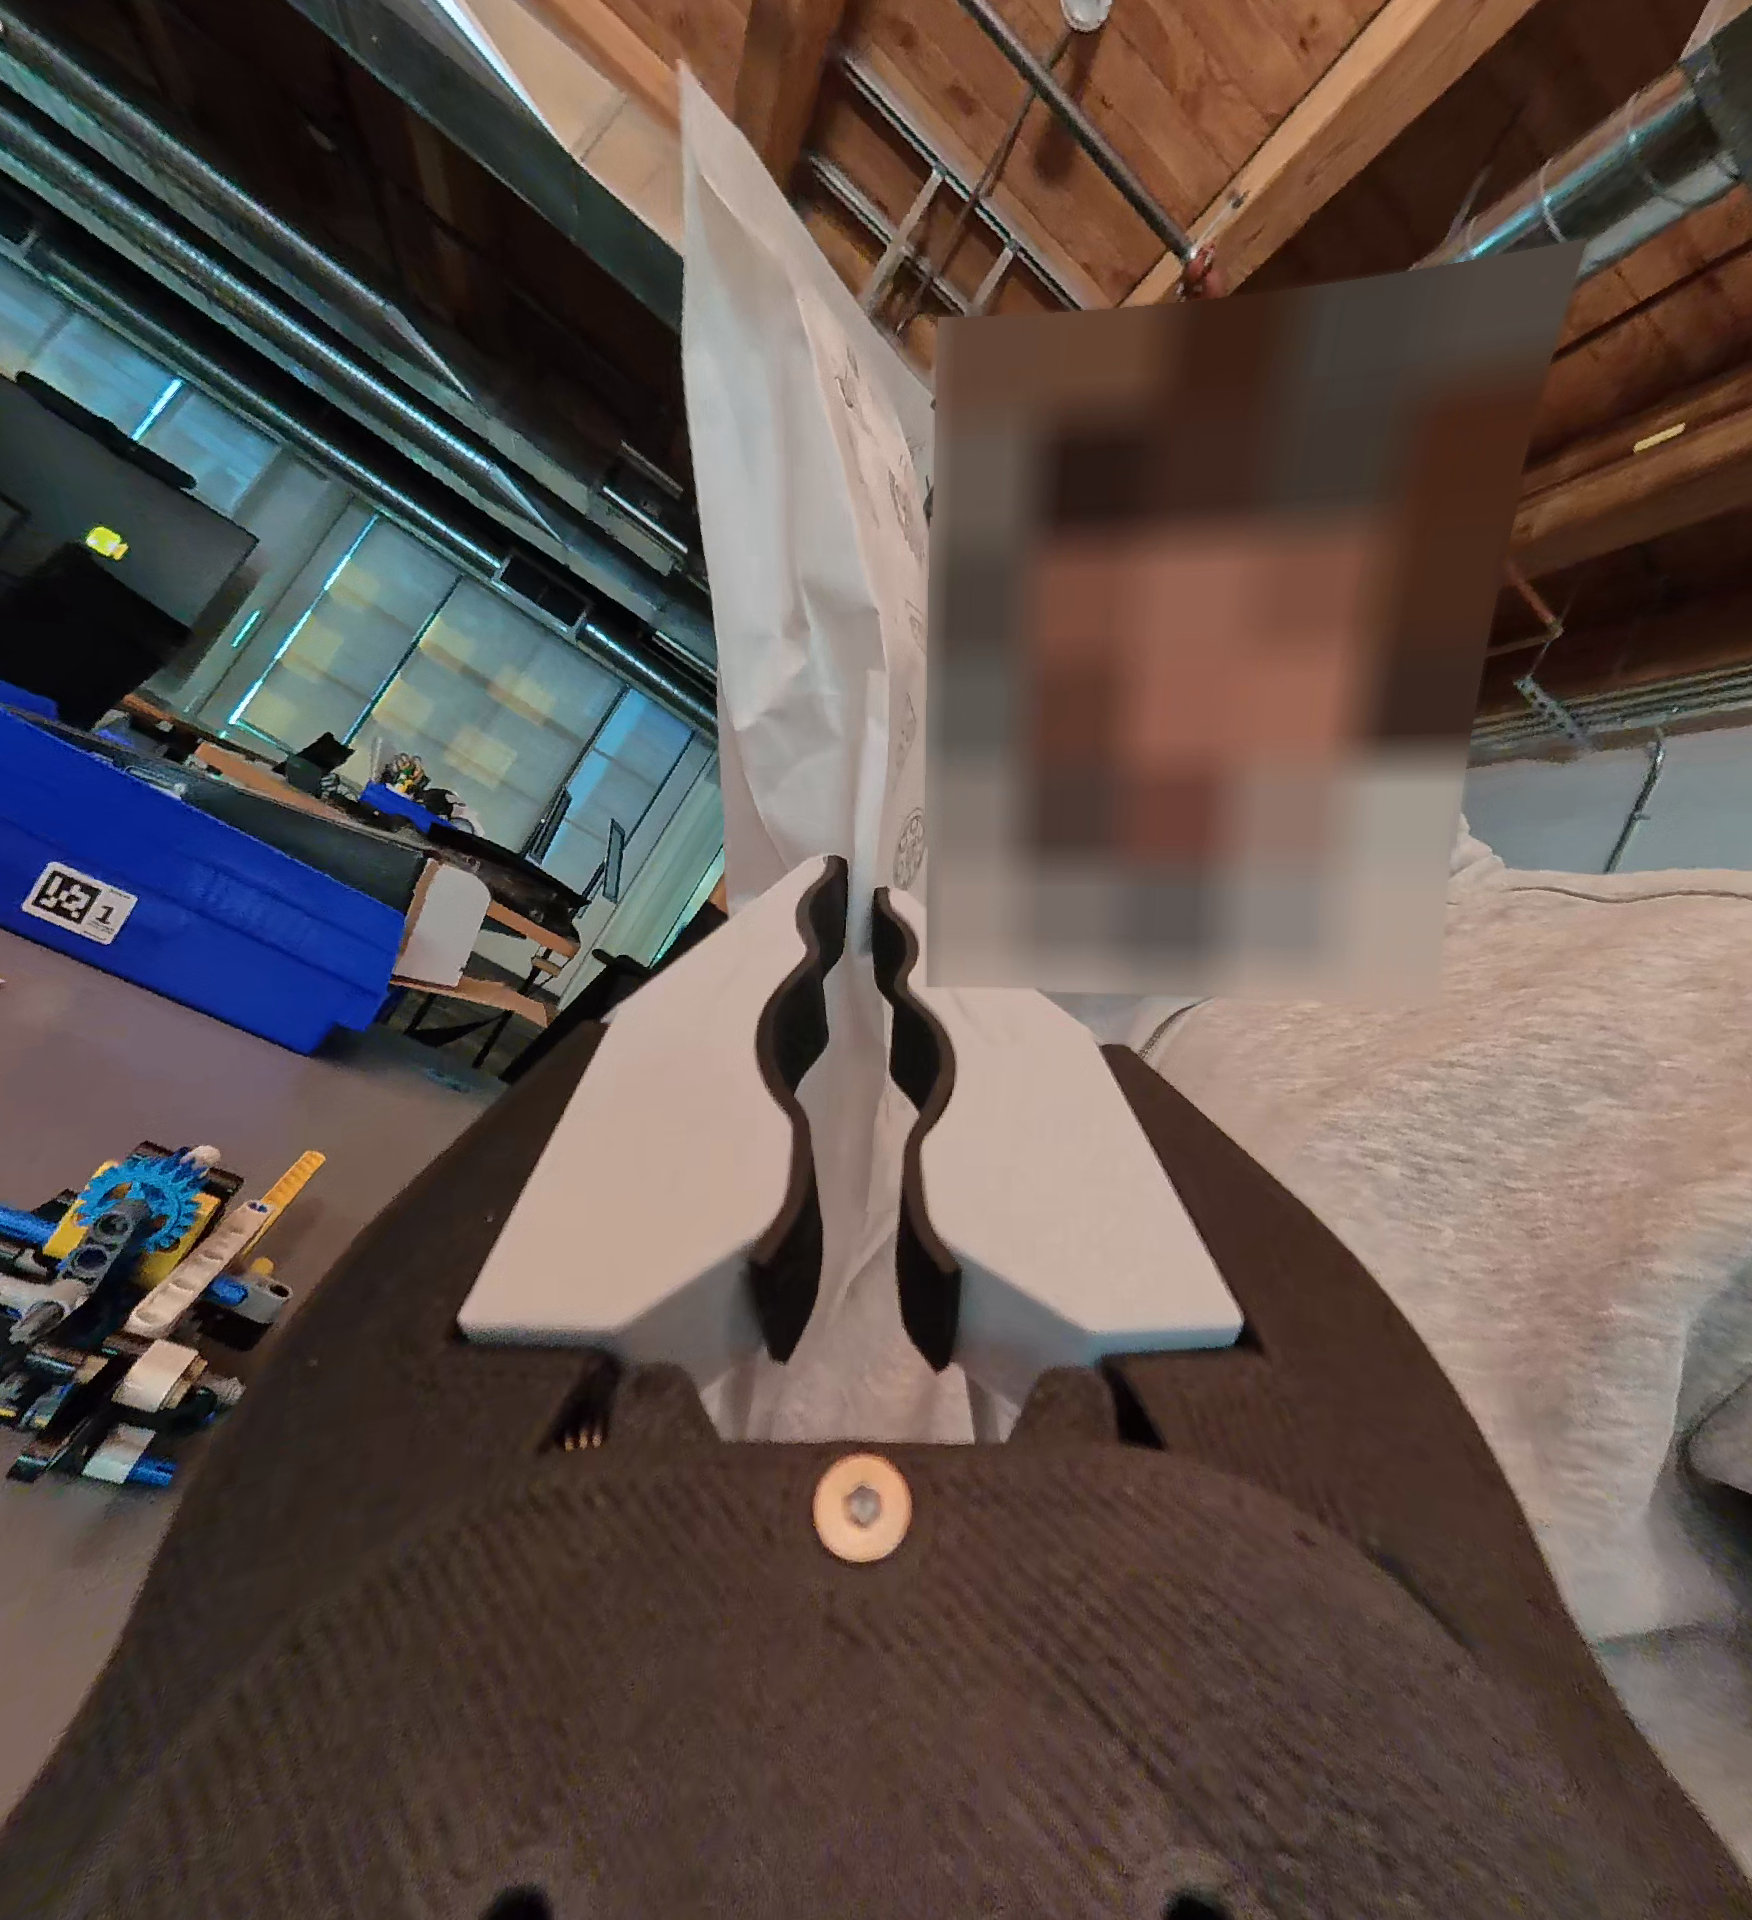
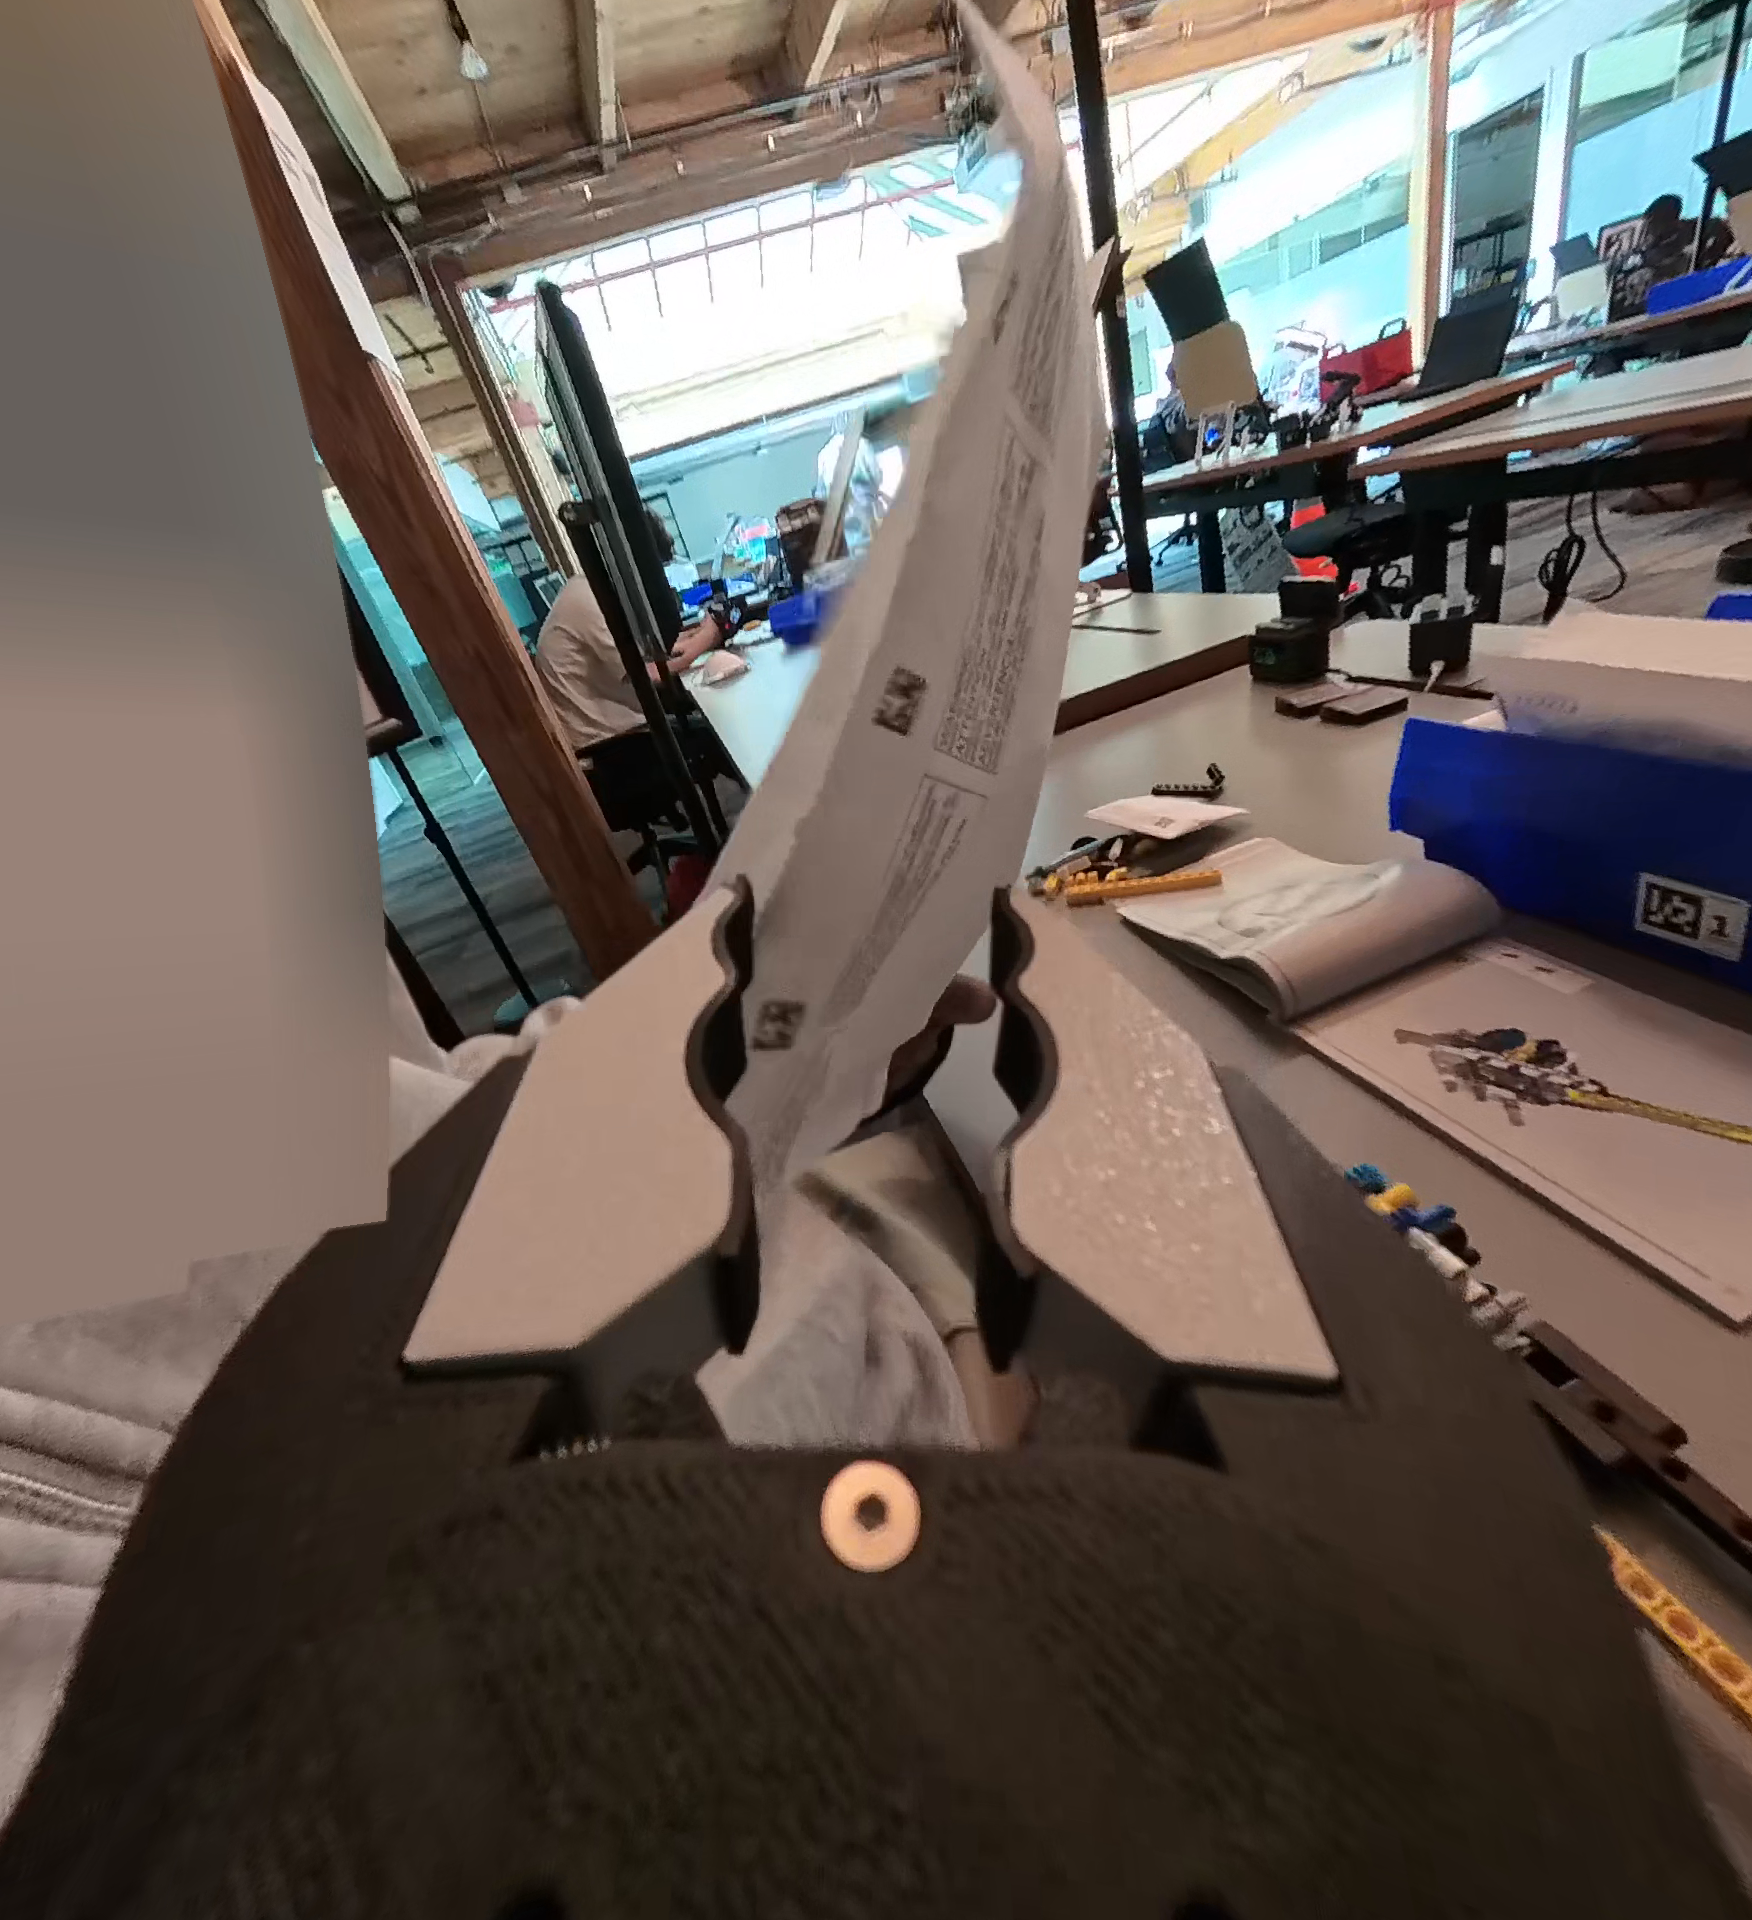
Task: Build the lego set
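The left tongs [image 1: 859, 904] pinch a white paper bag [image 1: 799, 520], jaws nearly closed on it. The bag's long axis runs straight out past the tips. The right tongs [image 2: 867, 935] stand wide around the same bag's torn edge, not gripping. The partly built model [image 1: 93, 1299] sits on the counter [image 1: 124, 1091], low to the left tongs' left.
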{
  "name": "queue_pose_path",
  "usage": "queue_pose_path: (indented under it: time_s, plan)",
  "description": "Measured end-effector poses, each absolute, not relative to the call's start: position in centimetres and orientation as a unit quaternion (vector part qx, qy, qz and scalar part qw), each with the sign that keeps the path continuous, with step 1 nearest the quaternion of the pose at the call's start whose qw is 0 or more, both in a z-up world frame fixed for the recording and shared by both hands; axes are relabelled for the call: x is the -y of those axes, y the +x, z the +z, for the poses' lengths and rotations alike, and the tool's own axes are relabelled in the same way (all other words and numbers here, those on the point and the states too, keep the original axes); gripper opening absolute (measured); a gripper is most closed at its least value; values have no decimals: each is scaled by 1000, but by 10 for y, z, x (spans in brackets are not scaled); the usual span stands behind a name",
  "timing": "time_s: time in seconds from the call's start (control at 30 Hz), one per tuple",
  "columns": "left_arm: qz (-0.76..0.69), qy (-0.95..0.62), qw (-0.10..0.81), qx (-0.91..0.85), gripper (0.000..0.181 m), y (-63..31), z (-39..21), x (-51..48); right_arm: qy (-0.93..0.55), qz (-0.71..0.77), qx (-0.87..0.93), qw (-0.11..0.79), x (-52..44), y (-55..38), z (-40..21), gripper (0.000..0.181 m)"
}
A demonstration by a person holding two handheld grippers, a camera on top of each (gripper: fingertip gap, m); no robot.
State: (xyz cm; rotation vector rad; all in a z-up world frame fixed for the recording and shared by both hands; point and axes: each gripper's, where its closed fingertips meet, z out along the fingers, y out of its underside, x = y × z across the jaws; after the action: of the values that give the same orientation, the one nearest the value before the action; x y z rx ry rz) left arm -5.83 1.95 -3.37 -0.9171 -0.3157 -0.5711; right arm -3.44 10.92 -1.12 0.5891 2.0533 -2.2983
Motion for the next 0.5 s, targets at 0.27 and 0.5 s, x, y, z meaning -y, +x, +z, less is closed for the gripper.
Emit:
queue_pose_path:
  time_s: [0.27, 0.5]
  plan:
    - [-291, -461, 829, 131, 3, -49, -40, -34, 230, -688, -687, -35, -117, -56, -35, 3]
    - [-283, -462, 826, 155, 9, -56, -55, -36, 220, -679, -699, -47, -112, -48, -32, 0]
